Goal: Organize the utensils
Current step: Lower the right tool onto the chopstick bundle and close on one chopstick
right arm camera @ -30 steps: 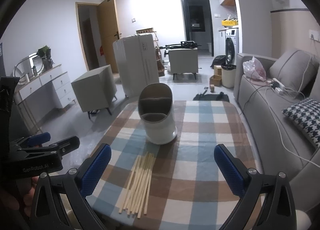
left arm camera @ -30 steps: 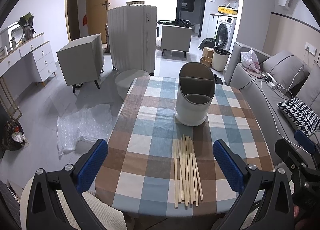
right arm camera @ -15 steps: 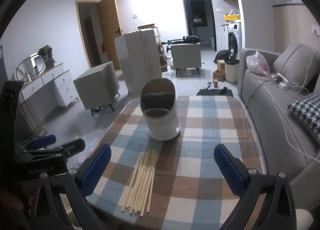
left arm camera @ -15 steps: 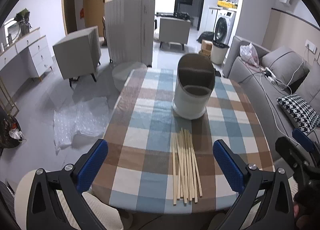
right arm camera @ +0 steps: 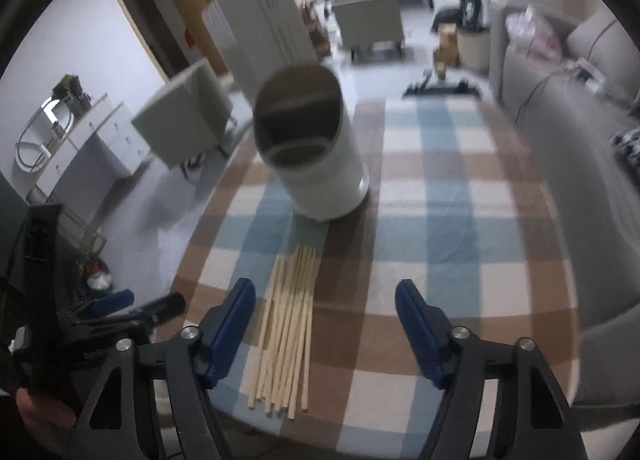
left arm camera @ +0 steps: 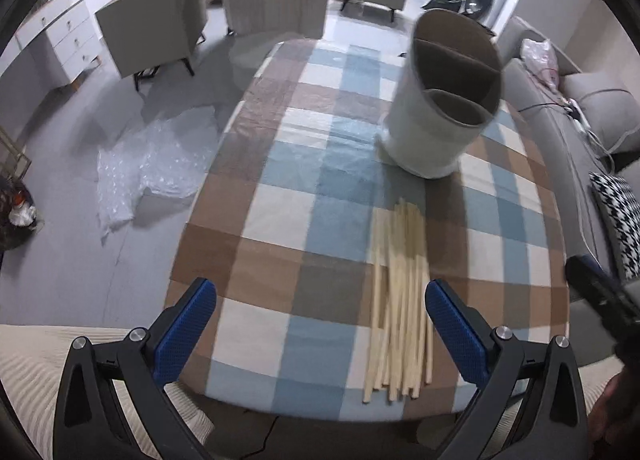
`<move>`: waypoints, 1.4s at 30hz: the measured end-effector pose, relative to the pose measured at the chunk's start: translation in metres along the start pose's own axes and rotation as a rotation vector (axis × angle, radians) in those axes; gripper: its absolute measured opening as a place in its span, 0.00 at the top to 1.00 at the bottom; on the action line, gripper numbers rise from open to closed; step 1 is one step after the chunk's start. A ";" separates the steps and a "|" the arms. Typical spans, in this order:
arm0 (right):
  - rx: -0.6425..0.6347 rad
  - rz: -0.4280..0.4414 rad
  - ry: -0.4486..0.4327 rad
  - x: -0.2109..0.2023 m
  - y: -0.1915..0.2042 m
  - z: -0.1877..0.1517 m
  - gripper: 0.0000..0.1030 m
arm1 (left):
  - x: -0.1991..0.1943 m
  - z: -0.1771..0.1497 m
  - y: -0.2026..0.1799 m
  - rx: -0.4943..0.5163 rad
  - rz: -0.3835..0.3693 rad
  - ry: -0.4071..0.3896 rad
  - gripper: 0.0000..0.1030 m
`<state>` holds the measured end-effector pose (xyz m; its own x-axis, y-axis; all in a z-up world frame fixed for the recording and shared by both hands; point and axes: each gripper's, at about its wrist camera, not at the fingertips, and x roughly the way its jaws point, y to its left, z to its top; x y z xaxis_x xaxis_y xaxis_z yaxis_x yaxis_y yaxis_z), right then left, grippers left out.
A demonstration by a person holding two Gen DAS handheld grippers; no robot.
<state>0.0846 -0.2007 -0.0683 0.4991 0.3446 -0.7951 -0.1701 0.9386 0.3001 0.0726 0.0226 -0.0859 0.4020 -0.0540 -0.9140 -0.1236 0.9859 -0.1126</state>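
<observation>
Blue-padded fingers of the left gripper [left arm camera: 320,324] stand wide apart above the near edge of the checked tablecloth [left arm camera: 280,163], holding nothing. The right gripper [right arm camera: 325,318] is likewise spread, empty, angled down over the same edge; its left finger [right arm camera: 234,324] hangs just beside the chopsticks [right arm camera: 288,328]. No lettering is legible in either view. The chopsticks lie in a loose bundle near the table's front edge, pointing toward the white utensil holder [left arm camera: 442,99], which stands upright farther back, apart from them. A grey sofa [right arm camera: 576,163] flanks the table; bubble wrap [left arm camera: 152,163] lies on the floor.
</observation>
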 end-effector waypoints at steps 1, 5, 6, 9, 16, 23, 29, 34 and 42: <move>0.007 0.010 0.030 0.009 -0.001 0.002 0.39 | 0.002 0.003 0.003 -0.014 -0.003 0.006 0.01; 0.010 0.028 0.164 0.059 -0.001 0.010 0.48 | 0.016 0.013 0.017 -0.088 0.006 0.051 0.01; 0.009 0.032 0.201 0.073 -0.001 0.012 0.51 | 0.021 0.015 0.022 -0.114 0.010 0.078 0.01; -0.012 0.031 0.288 0.107 0.002 0.013 0.71 | 0.032 0.018 0.031 -0.153 0.011 0.119 0.01; -0.064 0.014 0.388 0.156 0.008 0.026 0.81 | 0.046 0.025 0.039 -0.209 -0.013 0.172 0.01; -0.128 -0.027 0.441 0.171 0.012 0.029 0.93 | 0.050 0.029 0.047 -0.222 -0.016 0.183 0.01; -0.200 -0.078 0.434 0.167 0.022 0.028 0.90 | 0.053 0.026 0.054 -0.270 -0.029 0.207 0.01; -0.191 -0.089 0.419 0.162 0.014 0.029 0.97 | 0.049 0.027 0.049 -0.244 -0.020 0.188 0.01; -0.149 -0.094 0.425 0.156 -0.007 0.029 0.96 | 0.049 0.027 0.049 -0.244 -0.015 0.189 0.01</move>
<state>0.1886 -0.1537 -0.1790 0.1305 0.2046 -0.9701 -0.2764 0.9472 0.1625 0.1108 0.0729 -0.1258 0.2321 -0.1190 -0.9654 -0.3428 0.9188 -0.1957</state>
